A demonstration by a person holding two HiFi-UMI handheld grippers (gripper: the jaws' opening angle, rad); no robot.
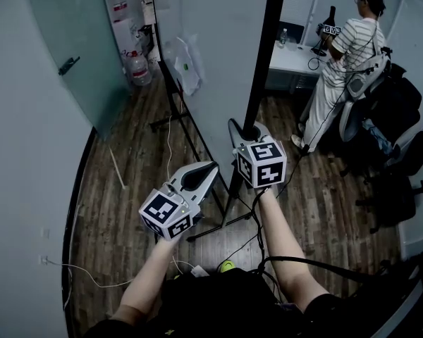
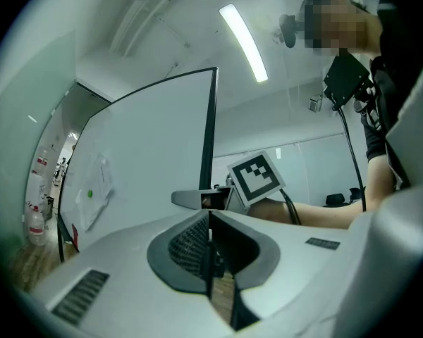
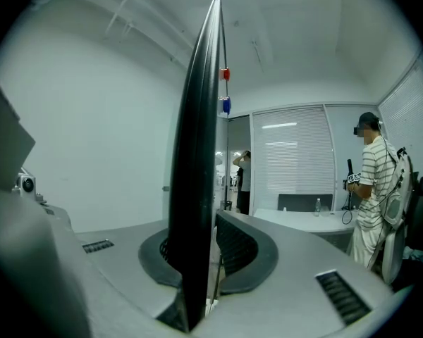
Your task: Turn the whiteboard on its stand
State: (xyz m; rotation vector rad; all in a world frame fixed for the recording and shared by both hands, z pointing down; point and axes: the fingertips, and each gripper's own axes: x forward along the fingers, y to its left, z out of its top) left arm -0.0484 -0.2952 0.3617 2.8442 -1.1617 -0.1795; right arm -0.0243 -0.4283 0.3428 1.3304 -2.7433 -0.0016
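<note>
The whiteboard (image 1: 218,55) stands upright on its stand (image 1: 224,206), edge-on to the head view. Its black edge (image 3: 197,189) sits between the narrow jaws of the right gripper (image 1: 251,128), which seems to clamp it. Just beside it, the left gripper (image 1: 210,169) is closed and empty. A person in a striped shirt (image 1: 347,51) stands beyond.

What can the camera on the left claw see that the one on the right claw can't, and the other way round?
Left only: the whiteboard's white face with a paper sheet on it, and the marker cube on the right claw. Right only: red and blue magnets, a person in a striped shirt. Both: the whiteboard, edge-on from the right.
</note>
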